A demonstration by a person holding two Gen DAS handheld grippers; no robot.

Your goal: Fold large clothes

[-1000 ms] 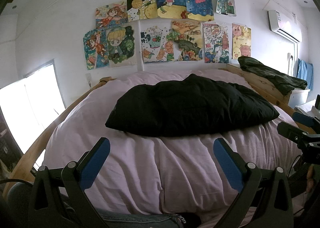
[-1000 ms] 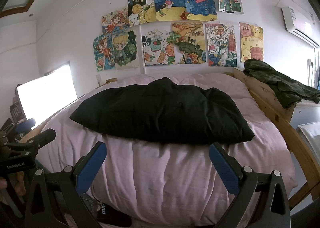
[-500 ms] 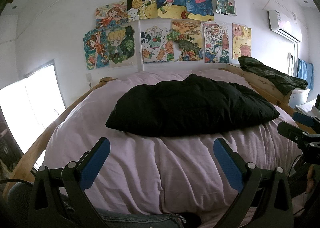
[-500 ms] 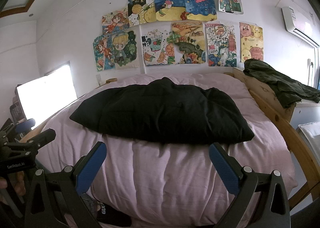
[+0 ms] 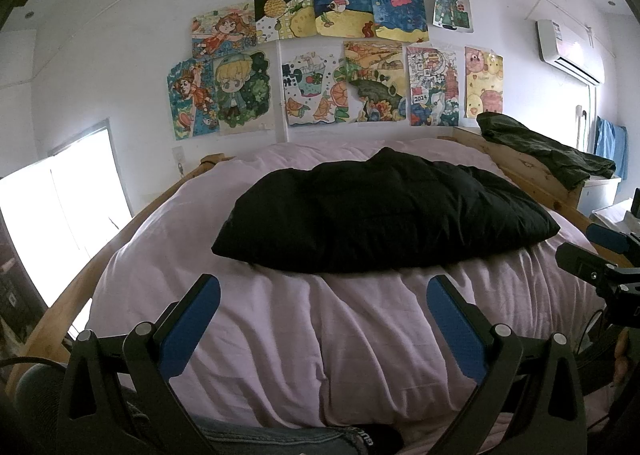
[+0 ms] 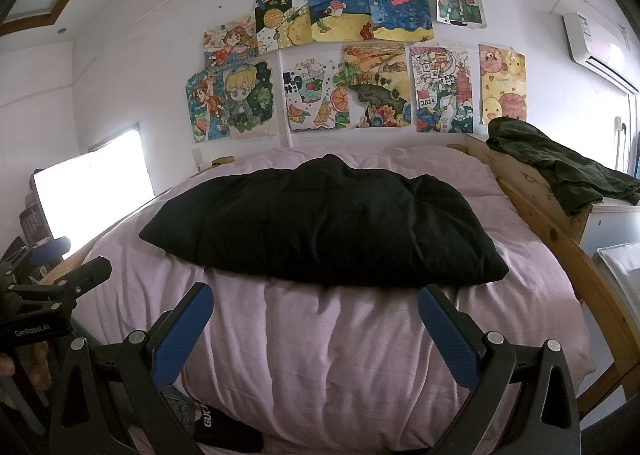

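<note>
Nearest in the left wrist view, the left gripper (image 5: 323,297) hangs over the near edge of the bed with its blue-padded fingers (image 5: 188,329) spread wide and nothing between them; a strip of denim (image 5: 280,441) shows below it. The right gripper (image 6: 315,305) sits just to the right of it, level with it, its own blue pads (image 6: 182,335) equally wide apart and empty, and each gripper's black frame pokes into the edge of the other's view. A hand (image 6: 24,369) grips the left tool's handle at the near left of the right wrist view. Under both grippers the pale lilac duvet (image 5: 320,343) bulges in soft creases across a bed with a wooden frame (image 6: 580,275) running along its right side. Farther in, at the middle of the duvet, the black garment (image 6: 320,231) lies as one wide, puffy, flattened mass stretching left to right, apart from both grippers and touched by neither. On the far right a dark green garment (image 6: 560,171) is draped over the frame's corner and a white cabinet (image 6: 616,227). On the far wall hangs a cluster of colourful drawings (image 5: 340,55), with a bright window (image 5: 60,211) at the left and an air conditioner (image 5: 568,47) high at the right.
</note>
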